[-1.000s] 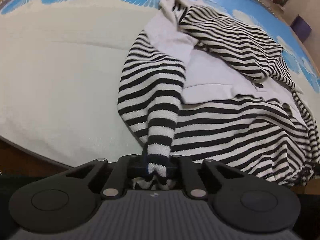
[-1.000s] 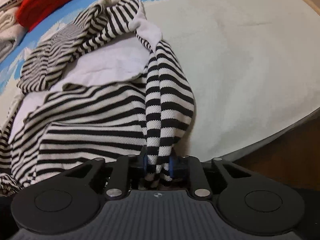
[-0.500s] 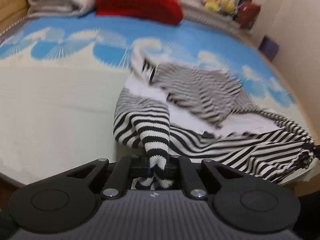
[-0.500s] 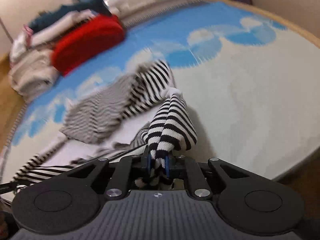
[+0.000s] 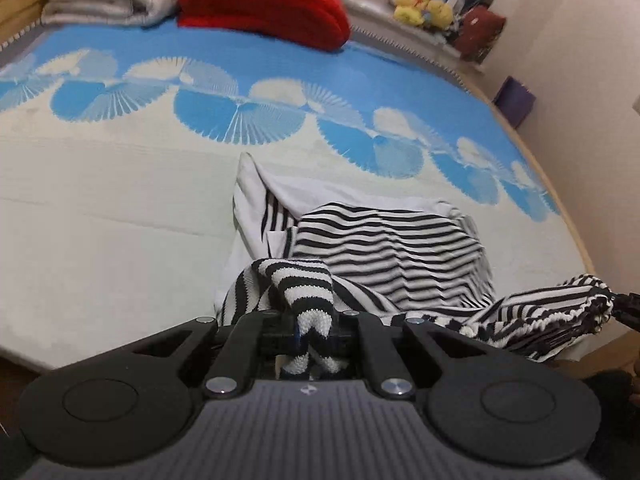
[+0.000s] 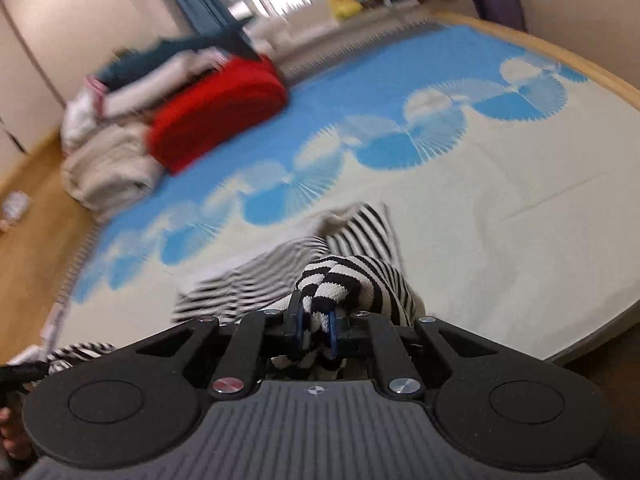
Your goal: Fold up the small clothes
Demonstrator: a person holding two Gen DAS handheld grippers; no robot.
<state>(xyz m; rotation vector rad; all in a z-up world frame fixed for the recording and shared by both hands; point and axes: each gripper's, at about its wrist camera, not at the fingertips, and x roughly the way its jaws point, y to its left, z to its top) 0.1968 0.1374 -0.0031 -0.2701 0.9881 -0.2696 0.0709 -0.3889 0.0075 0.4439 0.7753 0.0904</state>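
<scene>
Striped knit garment (image 5: 392, 240) in both grippers' fingers (image 5: 298, 330)

The garment (image 5: 384, 248) is knitted in black and white stripes, with plain white cloth at its 10 o'clock corner. The bed (image 5: 100, 216) is cream below and bright blue beyond, with white fan shapes. A red bundle (image 5: 260, 0) lies at 12 o'clock, yellow soft toys (image 5: 424, 10) at 1 o'clock.
</scene>
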